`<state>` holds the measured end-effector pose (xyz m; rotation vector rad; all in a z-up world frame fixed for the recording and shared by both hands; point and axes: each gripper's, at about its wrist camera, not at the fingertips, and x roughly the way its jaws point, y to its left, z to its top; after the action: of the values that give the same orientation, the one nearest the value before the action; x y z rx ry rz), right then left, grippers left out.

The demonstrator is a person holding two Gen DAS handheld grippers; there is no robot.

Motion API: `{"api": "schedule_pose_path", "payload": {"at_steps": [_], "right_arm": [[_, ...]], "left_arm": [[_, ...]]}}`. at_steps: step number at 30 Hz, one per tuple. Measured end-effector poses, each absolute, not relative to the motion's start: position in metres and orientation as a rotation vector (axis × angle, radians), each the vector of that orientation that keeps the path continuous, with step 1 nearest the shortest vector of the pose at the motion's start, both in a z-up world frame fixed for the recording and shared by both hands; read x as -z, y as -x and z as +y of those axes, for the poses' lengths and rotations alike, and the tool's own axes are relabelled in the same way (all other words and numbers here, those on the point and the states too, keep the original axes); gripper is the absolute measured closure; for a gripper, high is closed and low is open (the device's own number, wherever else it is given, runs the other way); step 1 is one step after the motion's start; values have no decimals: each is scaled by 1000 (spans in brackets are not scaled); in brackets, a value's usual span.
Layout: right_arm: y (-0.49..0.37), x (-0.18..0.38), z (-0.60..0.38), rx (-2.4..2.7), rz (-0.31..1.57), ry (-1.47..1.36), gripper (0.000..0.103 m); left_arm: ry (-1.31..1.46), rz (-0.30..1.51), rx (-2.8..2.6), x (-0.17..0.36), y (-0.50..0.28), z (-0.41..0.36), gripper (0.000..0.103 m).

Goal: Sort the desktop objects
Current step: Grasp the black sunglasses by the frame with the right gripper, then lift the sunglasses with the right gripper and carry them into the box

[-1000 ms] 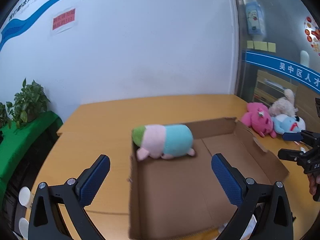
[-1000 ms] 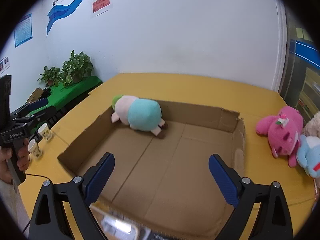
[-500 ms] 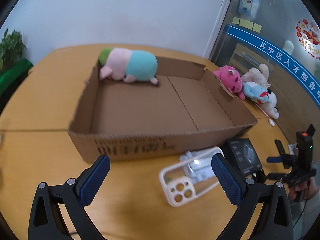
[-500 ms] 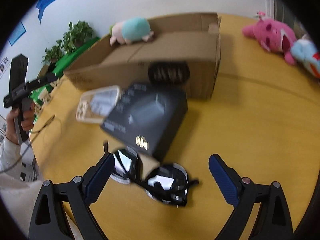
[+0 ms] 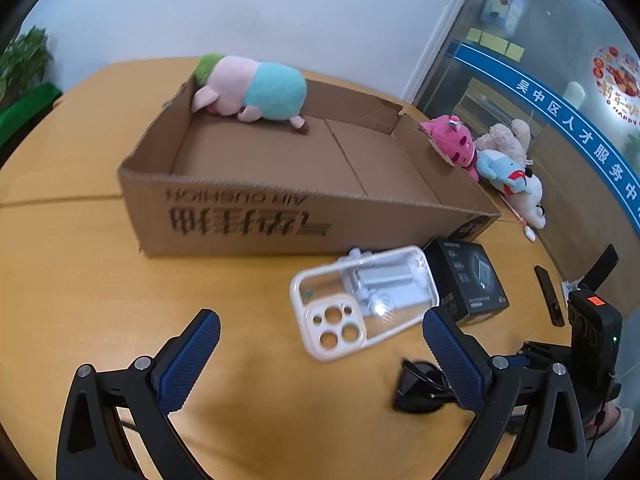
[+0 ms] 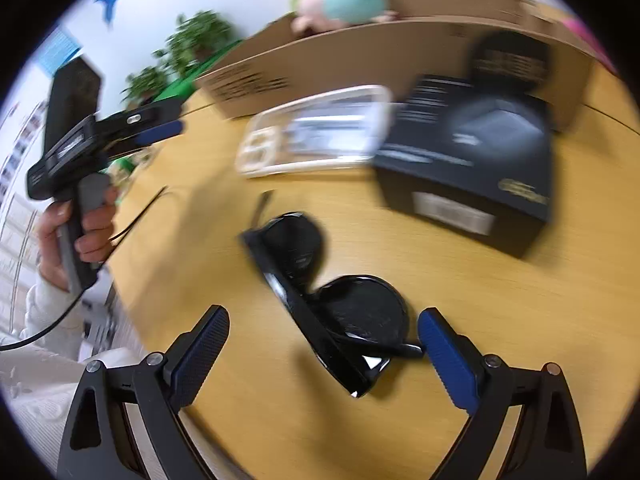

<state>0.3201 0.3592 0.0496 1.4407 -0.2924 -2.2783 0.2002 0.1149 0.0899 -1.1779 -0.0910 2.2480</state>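
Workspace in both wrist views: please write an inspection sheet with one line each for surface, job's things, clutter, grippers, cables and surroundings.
Surface: round wooden table, yellow-brown, with a seam line across it.
Job's things: open cardboard box with a pig plush lying inside at its far wall; phone case, black box and sunglasses lie on the table in front of the box.
Clutter: pink plush, blue plush and pale plush toys beside the box's right wall.
Grippers: left gripper open and empty; right gripper open, astride the sunglasses, not touching them.
Cables: black cable hanging from the left handle.
Surroundings: white wall, green plant, glass partition.
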Motion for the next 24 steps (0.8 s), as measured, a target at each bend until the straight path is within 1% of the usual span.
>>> {"api": "schedule_pose_path", "payload": {"at_steps": [1,4,9,11,13,14,15,16,18,20,21,23,24], "right_arm": [[-320,-50,354,2265,-268,-1425,7],[-322,-56,340,2276,-118,-1386,7],[-323,-40,321,2270,152,-1437,7],[-328,-39,313,2259,224,-1417,10],[-329,-39,307,2278,232,-1395,20],[-328,-39,308,2293,223,-1392,28],[-326,-40,309,2315,199,-1387,39],[-324,-40,310,2327,179,-1384,46],[-317,-41,313,2347,137,-1385,74],[-310,-41,316,2355,62,-1389,76],[-307,-40,317,2361,21,-1380,76],[-305,-41,310,2371,17,-1371,76],[-304,-41,307,2373,17,-1365,76]], "left_arm": [[1192,-97,-2243,-88,-201,112,1],[1244,-128,-2223,-81,-204,104,1],[1377,-288,-2079,-61,-207,104,2],[1418,-337,-2005,-53,-209,109,2],[1457,-382,-1936,-43,-211,117,4],[1473,-392,-1914,-39,-212,121,5],[1495,-405,-1883,-34,-212,125,7],[1509,-415,-1864,-30,-214,131,8],[1498,-433,-1854,-27,-215,135,9],[1497,-437,-1833,-26,-215,143,9],[1495,-441,-1821,-25,-216,146,11],[1481,-444,-1805,-24,-220,154,17],[1475,-438,-1792,-24,-221,157,26]]}}
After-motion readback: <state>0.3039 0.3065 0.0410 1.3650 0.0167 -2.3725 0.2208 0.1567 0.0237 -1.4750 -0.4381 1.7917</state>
